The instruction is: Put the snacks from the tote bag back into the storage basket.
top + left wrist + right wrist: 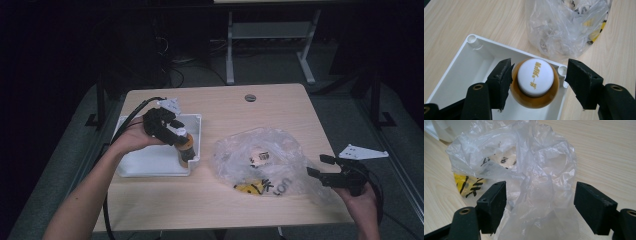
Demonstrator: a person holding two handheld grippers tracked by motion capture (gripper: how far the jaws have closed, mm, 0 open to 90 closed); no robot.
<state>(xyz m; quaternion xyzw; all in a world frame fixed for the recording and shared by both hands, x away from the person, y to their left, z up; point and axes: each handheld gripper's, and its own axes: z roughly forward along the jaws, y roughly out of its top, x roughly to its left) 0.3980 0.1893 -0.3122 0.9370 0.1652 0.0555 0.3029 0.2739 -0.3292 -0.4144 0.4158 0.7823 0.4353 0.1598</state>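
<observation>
An amber bottle with a white cap printed in gold stands upright in the near right corner of a white tray. My left gripper hangs over it, open, one pad on each side of the bottle and a clear gap at the right pad. In the high view the bottle sits under the left gripper at the tray. A crumpled clear plastic bag with yellow and black print lies right of the tray. My right gripper is open around a fold of the bag, its pads not touching it.
The wooden table has a round cable hole near its far edge. The right gripper sits close to the table's right front corner. A black cable trails from the left gripper over the tray's left side. Metal legs of another table stand behind.
</observation>
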